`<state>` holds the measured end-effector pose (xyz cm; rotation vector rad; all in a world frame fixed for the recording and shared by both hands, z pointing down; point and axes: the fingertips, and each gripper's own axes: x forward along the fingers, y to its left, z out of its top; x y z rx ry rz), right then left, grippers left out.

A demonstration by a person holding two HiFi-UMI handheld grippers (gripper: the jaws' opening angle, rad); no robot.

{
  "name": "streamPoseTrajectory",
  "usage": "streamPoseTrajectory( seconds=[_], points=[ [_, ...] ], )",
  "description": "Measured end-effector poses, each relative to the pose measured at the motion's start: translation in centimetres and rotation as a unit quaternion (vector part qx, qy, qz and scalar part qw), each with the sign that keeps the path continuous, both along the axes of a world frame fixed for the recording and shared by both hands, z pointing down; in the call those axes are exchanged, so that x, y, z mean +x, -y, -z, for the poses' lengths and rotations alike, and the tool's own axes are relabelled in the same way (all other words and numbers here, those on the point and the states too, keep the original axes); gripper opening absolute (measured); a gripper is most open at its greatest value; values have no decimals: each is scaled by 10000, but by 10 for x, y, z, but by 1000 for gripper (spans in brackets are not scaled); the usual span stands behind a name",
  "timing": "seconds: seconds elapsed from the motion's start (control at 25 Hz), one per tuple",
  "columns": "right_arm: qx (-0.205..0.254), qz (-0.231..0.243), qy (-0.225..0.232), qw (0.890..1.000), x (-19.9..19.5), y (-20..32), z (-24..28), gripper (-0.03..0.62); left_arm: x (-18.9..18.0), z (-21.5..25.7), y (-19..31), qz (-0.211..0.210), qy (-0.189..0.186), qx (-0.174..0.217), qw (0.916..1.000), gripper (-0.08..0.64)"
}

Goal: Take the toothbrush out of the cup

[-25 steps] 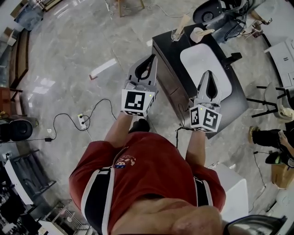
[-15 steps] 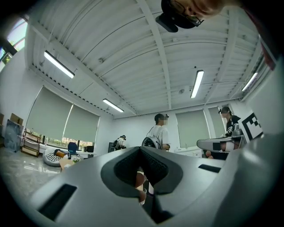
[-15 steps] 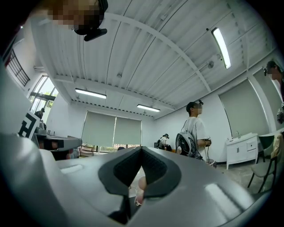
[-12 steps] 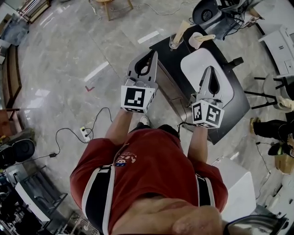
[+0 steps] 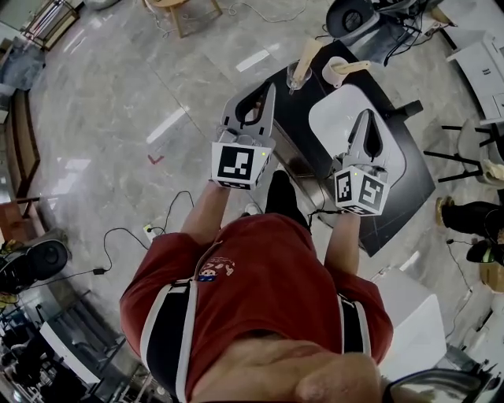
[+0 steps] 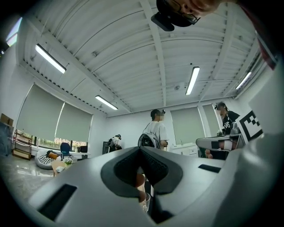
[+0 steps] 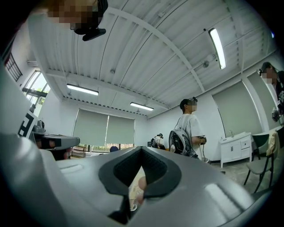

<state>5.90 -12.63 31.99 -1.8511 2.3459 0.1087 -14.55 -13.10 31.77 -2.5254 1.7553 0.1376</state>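
Note:
On the far end of a black table [image 5: 409,185] stands a clear glass cup [image 5: 298,76] with a beige toothbrush [image 5: 308,53] upright in it. Beside it is a white cup [image 5: 335,73] holding another beige brush [image 5: 353,66]. My left gripper [image 5: 270,91] is shut and empty, its tips just short of the table's near left edge, below the glass cup. My right gripper [image 5: 367,116] is shut and empty over the white mat [image 5: 339,110]. The left gripper view shows the glass cup [image 6: 144,203] through the gap under the shut left gripper [image 6: 141,149]. In the right gripper view a cup [image 7: 132,197] is seen under the shut right gripper [image 7: 142,149].
A power strip and cable [image 5: 150,231] lie on the marble floor at left. A white box [image 5: 413,327] stands at lower right, chairs [image 5: 472,149] at right, a stool [image 5: 185,12] at top. A standing person [image 6: 156,131] with a backpack is across the room.
Both grippers have travelled forward toward the table, still shut. The table and its cups now lie closer under their tips, and the person has stepped forward.

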Motion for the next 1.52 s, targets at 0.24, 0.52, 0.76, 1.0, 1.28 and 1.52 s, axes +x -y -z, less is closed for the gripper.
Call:
streamPoseTrajectory(
  seconds=[0.24,0.52,0.76,1.0,1.28,1.52],
  points=[
    [-90,28,137,9999,21,59,-16,9,26,-8,59,-84,102,-128,9998,5],
    [-398,-57,93,9991,44,118,-44,11,56,-24,116,-187,233,-384,9988,5],
    [-808,48,218,9965,51,155,-78,79,72,-42,150,-282,316,-628,9971,5],
    [-1332,224,306,9904,56,183,-120,190,83,-58,171,-328,463,-832,9949,5],
    [-1861,170,422,9815,61,203,-166,228,88,-75,178,-287,571,-1059,9923,5],
    [-2132,165,541,9754,61,218,-195,232,86,-86,178,-207,644,-1225,9902,5]
  ],
)
